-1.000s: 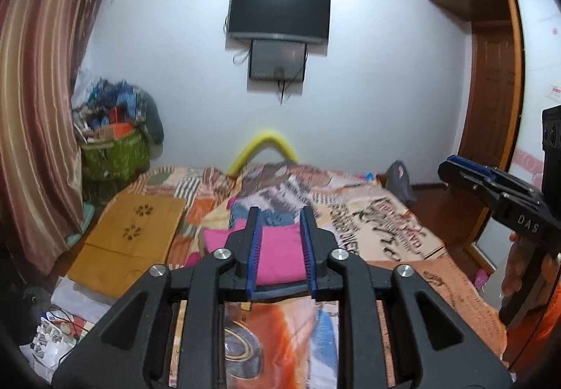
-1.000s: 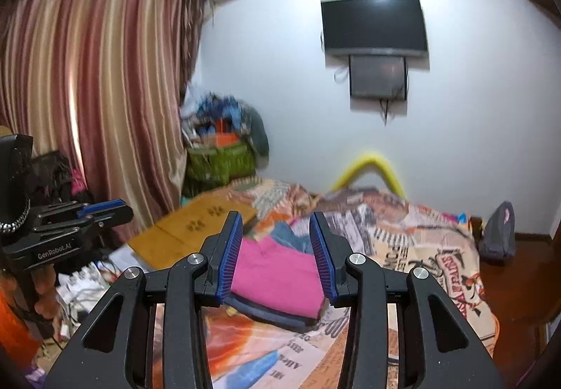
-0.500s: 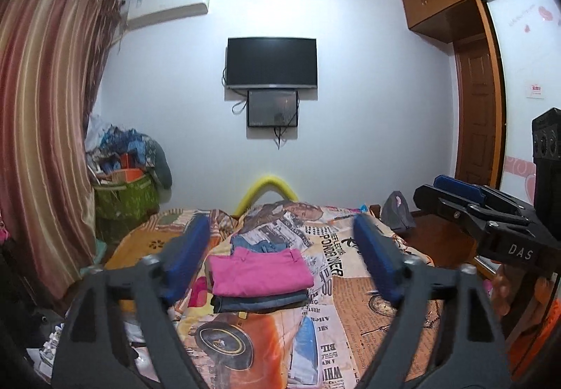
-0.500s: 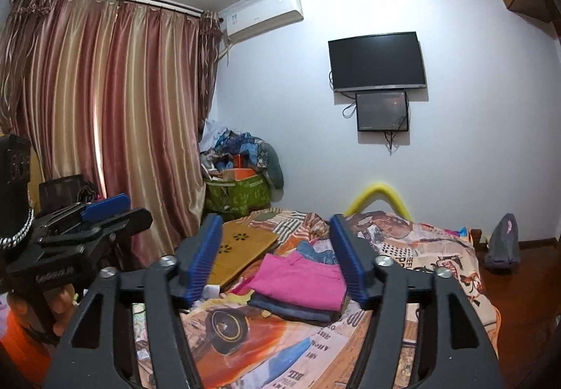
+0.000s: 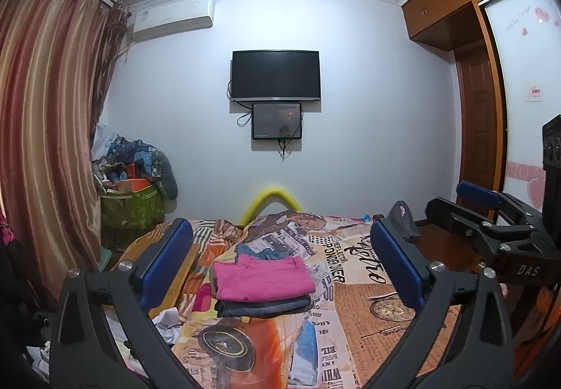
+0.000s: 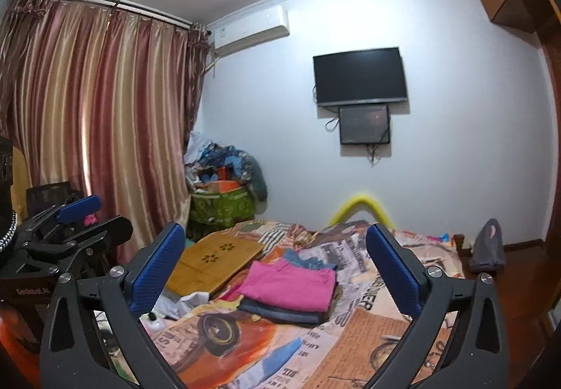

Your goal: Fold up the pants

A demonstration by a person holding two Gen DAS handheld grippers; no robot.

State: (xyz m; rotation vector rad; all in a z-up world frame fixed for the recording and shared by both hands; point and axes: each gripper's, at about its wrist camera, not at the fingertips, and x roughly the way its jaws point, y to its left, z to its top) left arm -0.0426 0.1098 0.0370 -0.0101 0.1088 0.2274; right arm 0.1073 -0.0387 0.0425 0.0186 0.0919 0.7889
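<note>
Folded pink pants (image 5: 261, 278) lie on top of folded dark jeans (image 5: 263, 306) in a stack on the bed; the stack also shows in the right wrist view (image 6: 291, 285). A blue garment (image 5: 261, 254) lies just behind it. My left gripper (image 5: 282, 268) is open and empty, held back from and above the stack. My right gripper (image 6: 275, 269) is open and empty too, well back from the pants. Each gripper shows in the other's view, the right one (image 5: 491, 217) at the far right, the left one (image 6: 70, 224) at the far left.
The bed (image 5: 368, 312) has a newspaper-print cover. A wooden lap tray (image 6: 214, 261) lies on its left side, white crumpled items (image 5: 168, 319) at the left edge. A green basket of clothes (image 5: 131, 203) and curtains stand left, a wardrobe and door right.
Both grippers have opened wide and pulled up and back from the pink pants. The folded stack now lies free on the bed and looks smaller.
</note>
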